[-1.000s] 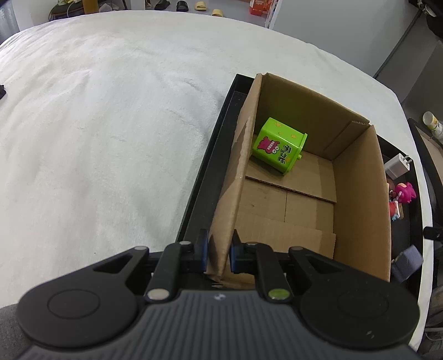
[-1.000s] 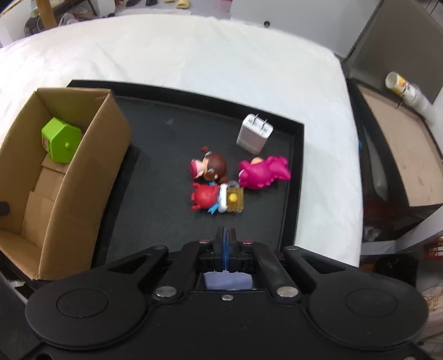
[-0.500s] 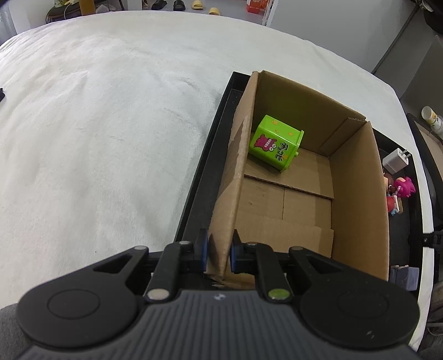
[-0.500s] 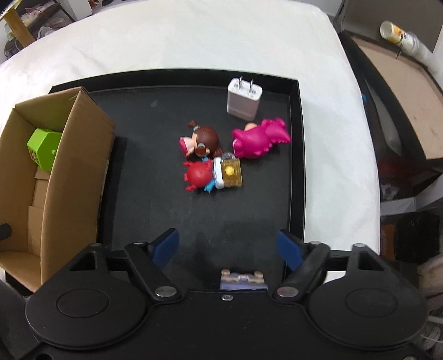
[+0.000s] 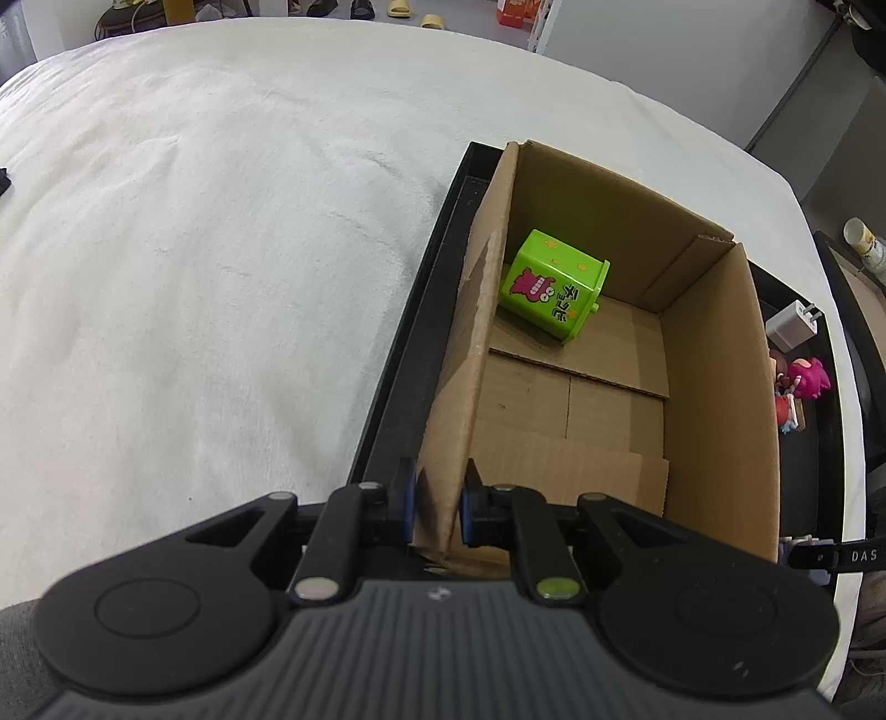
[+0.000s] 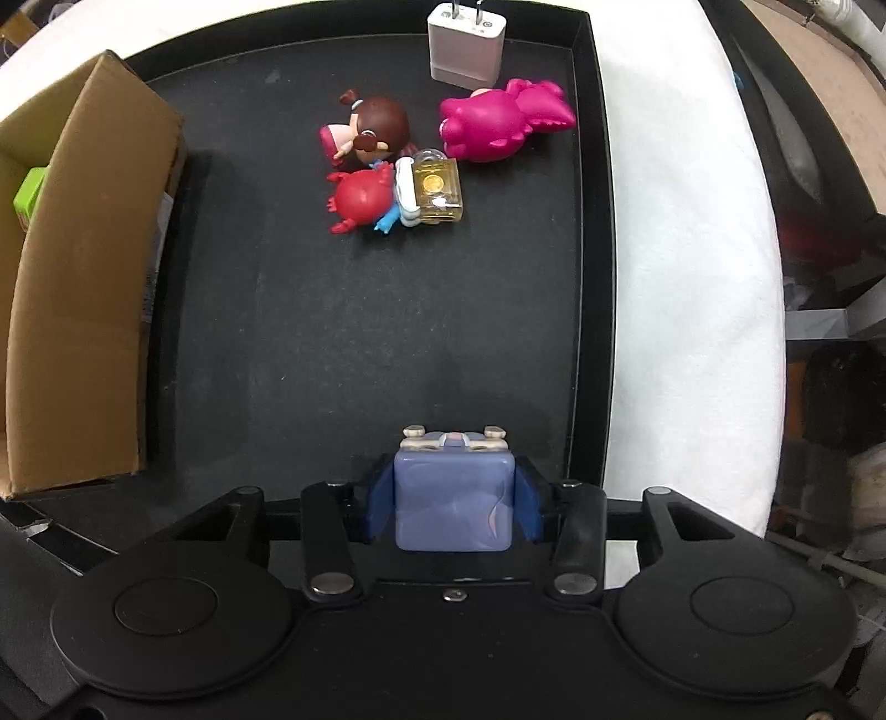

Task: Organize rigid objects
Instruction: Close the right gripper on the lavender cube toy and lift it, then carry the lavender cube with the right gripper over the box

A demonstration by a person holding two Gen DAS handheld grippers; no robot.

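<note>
My left gripper [image 5: 437, 509] is shut on the near end of the left wall of an open cardboard box [image 5: 714, 387]. A green toy cube [image 5: 554, 285] lies inside the box at its far left. The box stands in a black tray [image 5: 387, 410]. In the right wrist view my right gripper [image 6: 454, 507] points straight down over the tray floor [image 6: 332, 343]. Its jaws are closing on a purple block [image 6: 451, 482], and both blue pads [image 6: 382, 504] touch the block's sides.
Further along the tray lie a white charger [image 6: 466, 47], a pink figure [image 6: 498, 122], a brown-haired doll [image 6: 371, 130], a red figure [image 6: 362, 194] and a clear yellow case [image 6: 437, 185]. The cardboard box [image 6: 83, 288] fills the tray's left side. White cloth [image 5: 194, 249] surrounds the tray.
My right gripper went from shut to wide open, sank toward the tray and closed around the purple block. The left gripper and the box stayed put.
</note>
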